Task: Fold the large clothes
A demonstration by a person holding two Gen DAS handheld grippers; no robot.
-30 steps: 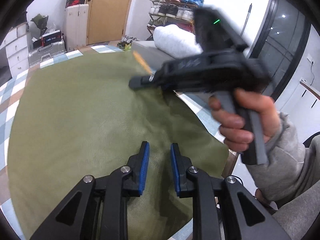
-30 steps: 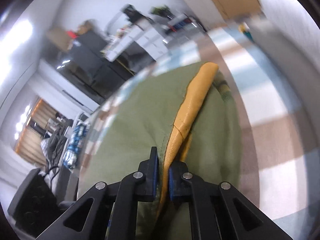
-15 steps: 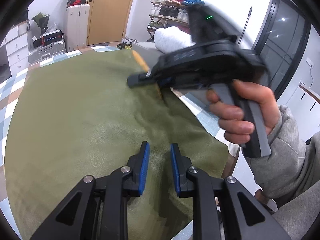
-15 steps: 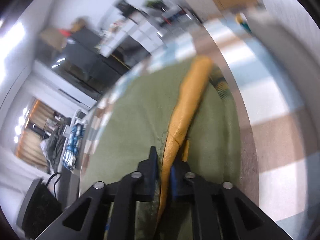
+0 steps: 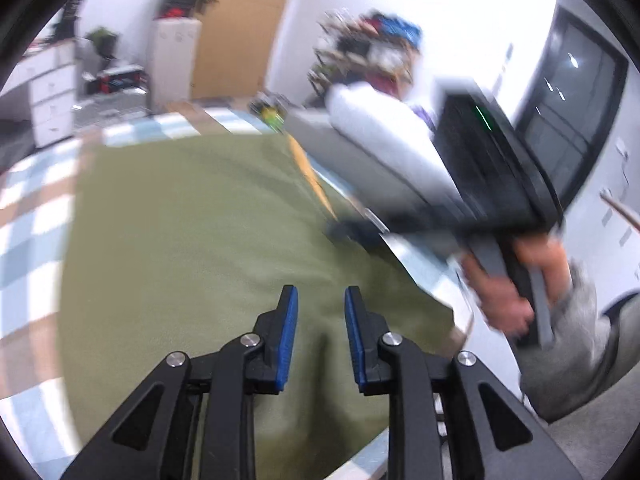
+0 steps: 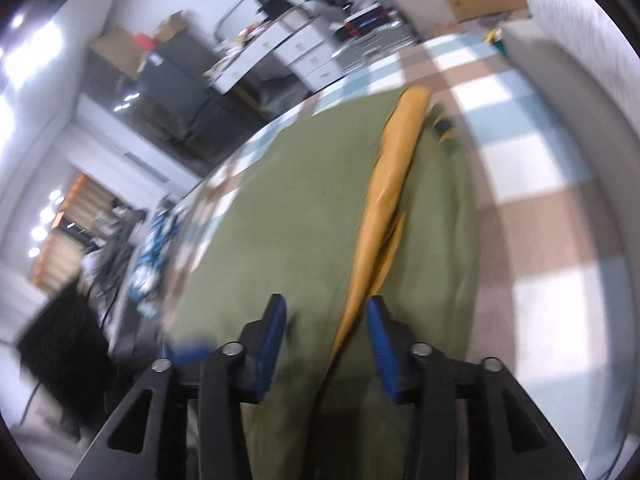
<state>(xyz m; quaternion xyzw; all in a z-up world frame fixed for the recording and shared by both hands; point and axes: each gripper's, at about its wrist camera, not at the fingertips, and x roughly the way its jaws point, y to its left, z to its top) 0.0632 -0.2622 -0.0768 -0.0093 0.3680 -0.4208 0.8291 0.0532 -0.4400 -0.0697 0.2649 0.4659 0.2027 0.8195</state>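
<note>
olive green garment (image 5: 192, 264) spread flat on the checkered table (image 5: 28, 216), mustard lining strip (image 6: 394, 168) along its edge, left gripper (image 5: 321, 312) jaws just opening, nothing between them, right gripper (image 6: 326, 320) just popped open, lining loose beside one pad

Left gripper (image 5: 321, 304): black linkage arms, silver screws, blue pads.
Right gripper (image 6: 326, 312): same black build, blue pads; green light on its body.
Sleeve (image 5: 576, 332): grey knit.
</note>
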